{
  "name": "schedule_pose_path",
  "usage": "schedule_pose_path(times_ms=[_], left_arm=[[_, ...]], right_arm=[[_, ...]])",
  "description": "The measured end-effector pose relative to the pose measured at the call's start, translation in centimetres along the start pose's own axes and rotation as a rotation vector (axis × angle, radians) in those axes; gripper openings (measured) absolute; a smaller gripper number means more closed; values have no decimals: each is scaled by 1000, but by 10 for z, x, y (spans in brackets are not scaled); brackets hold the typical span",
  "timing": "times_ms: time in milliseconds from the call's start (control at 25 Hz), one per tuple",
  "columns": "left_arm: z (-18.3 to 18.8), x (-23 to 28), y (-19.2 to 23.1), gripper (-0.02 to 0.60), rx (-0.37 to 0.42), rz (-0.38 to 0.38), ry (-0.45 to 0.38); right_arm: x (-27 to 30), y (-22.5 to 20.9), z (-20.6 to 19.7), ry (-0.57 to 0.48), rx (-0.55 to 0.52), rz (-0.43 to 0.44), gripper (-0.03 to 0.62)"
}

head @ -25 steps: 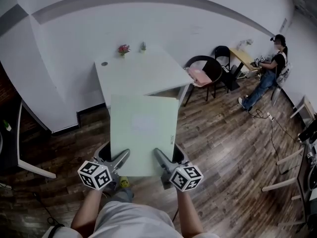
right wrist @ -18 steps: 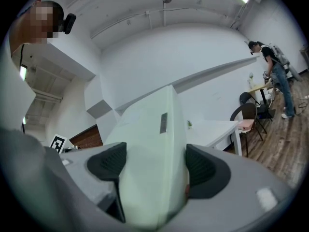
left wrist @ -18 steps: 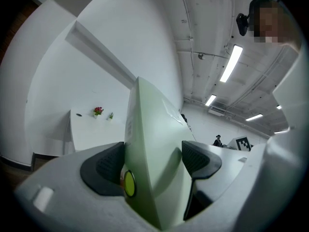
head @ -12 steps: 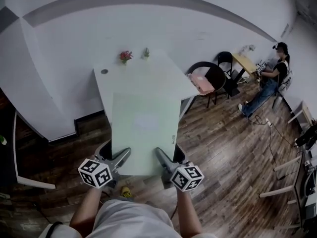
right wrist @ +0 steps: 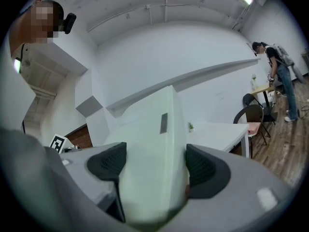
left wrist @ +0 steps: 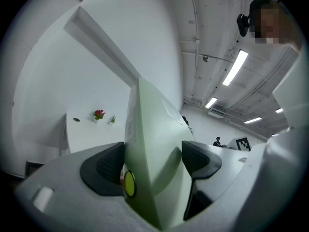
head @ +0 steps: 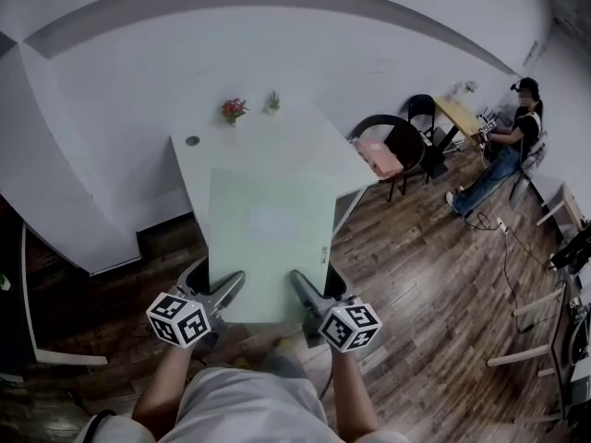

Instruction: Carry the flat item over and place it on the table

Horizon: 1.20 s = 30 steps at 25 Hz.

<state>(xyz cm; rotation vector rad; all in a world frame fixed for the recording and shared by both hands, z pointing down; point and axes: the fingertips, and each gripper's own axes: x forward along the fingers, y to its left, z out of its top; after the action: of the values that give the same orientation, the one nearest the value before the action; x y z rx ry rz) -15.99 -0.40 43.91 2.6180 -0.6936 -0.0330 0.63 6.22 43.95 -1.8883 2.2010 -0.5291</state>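
Left tool [head: 224, 291] is clamping the near edge of the panel [head: 268, 233], with a dark pad pressing on each face. Right tool [head: 303, 292] is gripping the same edge a little further along. Neither tool is open or empty. The left gripper view is showing the pale green panel [left wrist: 154, 129] running edge-on between the jaws of the left tool [left wrist: 152, 159]. The right gripper view is showing the panel [right wrist: 149, 124] filling the gap in the right tool [right wrist: 153, 164].

In the head view the panel is lying roughly level and stretching away from the person. Its far end is overlapping the white surface [head: 277, 137], while its near part is hanging over the wooden floor [head: 416, 275]. Whether that far end is touching the surface or floating above it, I cannot tell.

Judging by this, the carrying is looking nearly finished, since the person is arriving at the near end of the surface with the load in both tools. The placing is not yet done. The panel is needing to go further forward, come down flat and be let go.

A flower pot [head: 233, 111] and a small plant [head: 273, 101] are standing at the far edge, well apart from the panel, so most of the top is looking free. A chair [head: 392, 146] is standing off to the right, and a person [head: 512, 123] is sitting beyond it.
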Motion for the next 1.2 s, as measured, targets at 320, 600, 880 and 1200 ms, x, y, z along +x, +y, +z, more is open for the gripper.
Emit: schedule_pose_path(times_ms=[320,600,880,1200], left_arm=[[10,50,34,377,0,23,-5],[16,126,64,377,-17,62,6],[26,217,85,377,-44,124,19],[40,290,104,377,-47,230,14]], right_arm=[[54,-36,9,7,3,23,380],[112,-100,25,40,20,49,380],[173,-177,54,93,41,93,380],[235,-241,79,140,70,182,380]])
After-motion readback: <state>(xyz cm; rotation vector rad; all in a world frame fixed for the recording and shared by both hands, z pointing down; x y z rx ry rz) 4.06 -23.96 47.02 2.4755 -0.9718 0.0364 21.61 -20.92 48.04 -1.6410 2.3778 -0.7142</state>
